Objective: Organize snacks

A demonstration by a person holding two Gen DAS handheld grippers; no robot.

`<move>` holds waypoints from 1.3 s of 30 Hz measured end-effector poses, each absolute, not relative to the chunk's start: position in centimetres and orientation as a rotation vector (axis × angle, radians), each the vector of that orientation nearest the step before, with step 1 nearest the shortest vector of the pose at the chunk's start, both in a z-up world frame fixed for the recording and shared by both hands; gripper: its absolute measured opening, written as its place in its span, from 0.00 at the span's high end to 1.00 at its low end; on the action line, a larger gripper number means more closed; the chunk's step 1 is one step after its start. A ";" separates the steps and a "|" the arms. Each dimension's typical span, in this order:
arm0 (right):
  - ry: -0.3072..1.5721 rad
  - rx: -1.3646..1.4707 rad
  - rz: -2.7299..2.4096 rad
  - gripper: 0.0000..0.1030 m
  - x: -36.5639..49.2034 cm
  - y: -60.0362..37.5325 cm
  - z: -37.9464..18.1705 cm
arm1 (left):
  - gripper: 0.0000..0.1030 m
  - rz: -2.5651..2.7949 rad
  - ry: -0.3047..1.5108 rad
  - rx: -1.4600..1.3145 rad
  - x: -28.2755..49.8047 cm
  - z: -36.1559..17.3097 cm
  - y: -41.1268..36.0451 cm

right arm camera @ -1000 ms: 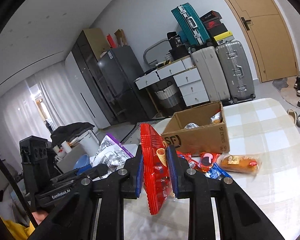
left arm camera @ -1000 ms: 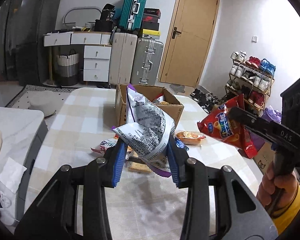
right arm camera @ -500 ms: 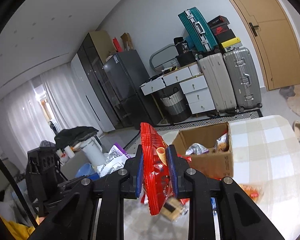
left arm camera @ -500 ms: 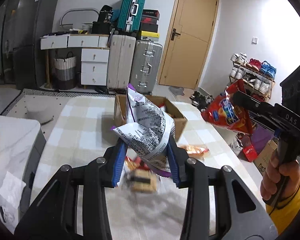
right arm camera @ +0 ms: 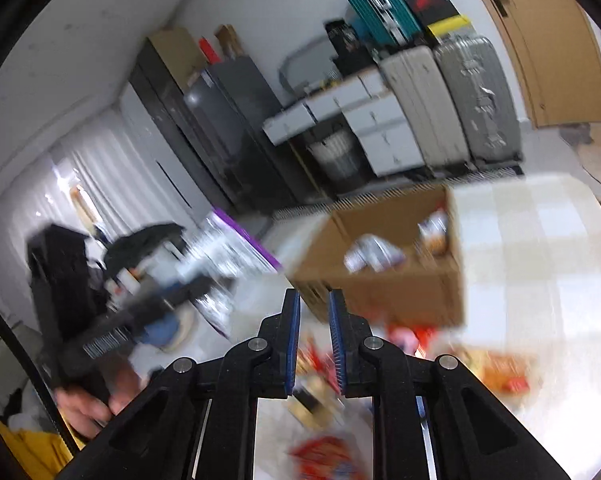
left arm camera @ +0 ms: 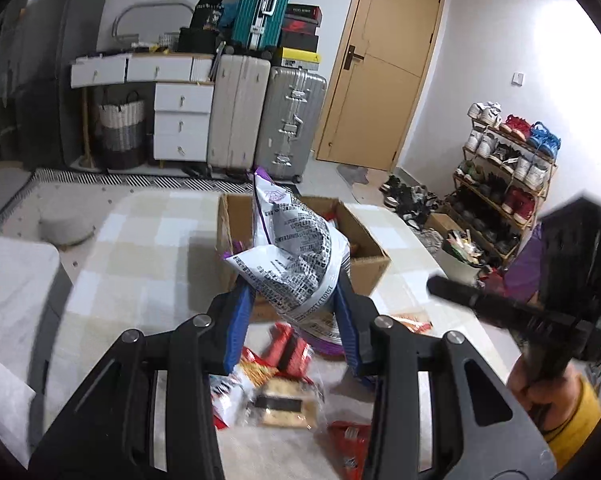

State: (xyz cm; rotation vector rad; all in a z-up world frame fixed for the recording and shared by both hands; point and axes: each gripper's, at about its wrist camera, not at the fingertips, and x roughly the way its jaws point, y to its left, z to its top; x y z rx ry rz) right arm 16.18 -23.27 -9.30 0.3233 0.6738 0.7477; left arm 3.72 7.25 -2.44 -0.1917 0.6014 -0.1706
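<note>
My left gripper (left arm camera: 296,292) is shut on a white and purple snack bag (left arm camera: 296,256), held up in front of the open cardboard box (left arm camera: 364,276). My right gripper (right arm camera: 314,296) has its jaws closing with nothing between them. It also shows blurred at the right of the left wrist view (left arm camera: 500,304). A red snack bag (left arm camera: 350,436) lies on the table below, among loose packets (left arm camera: 284,404). The right wrist view shows the box (right arm camera: 380,292) with snacks inside and the left gripper (right arm camera: 140,312) with its bag (right arm camera: 228,248), all blurred.
A checked cloth covers the table (left arm camera: 148,240). Behind it stand suitcases (left arm camera: 268,116), white drawers (left arm camera: 180,120) and a wooden door (left arm camera: 380,64). A shoe rack (left arm camera: 500,160) fills the right wall. A hand in a yellow sleeve (left arm camera: 556,400) holds the right gripper.
The red bag that my right gripper held is gone from its jaws, which have closed to a narrow gap. Both grippers have moved forward over the loose snacks toward the box.
</note>
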 end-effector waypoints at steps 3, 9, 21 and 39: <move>0.691 0.284 0.748 0.82 13.8 -24.0 -12.5 | 0.65 -0.172 0.632 -0.205 3.7 -4.5 7.1; 0.787 0.192 0.870 0.46 9.4 -22.6 -16.8 | 0.65 -0.162 0.665 -0.215 4.7 -7.3 7.6; 0.916 0.023 0.846 0.34 9.7 -17.4 -20.6 | 0.65 -0.146 0.660 -0.235 2.7 -7.6 9.4; 0.819 0.104 0.850 0.63 9.9 -20.2 -16.0 | 0.65 -0.139 0.640 -0.227 3.0 -6.5 10.0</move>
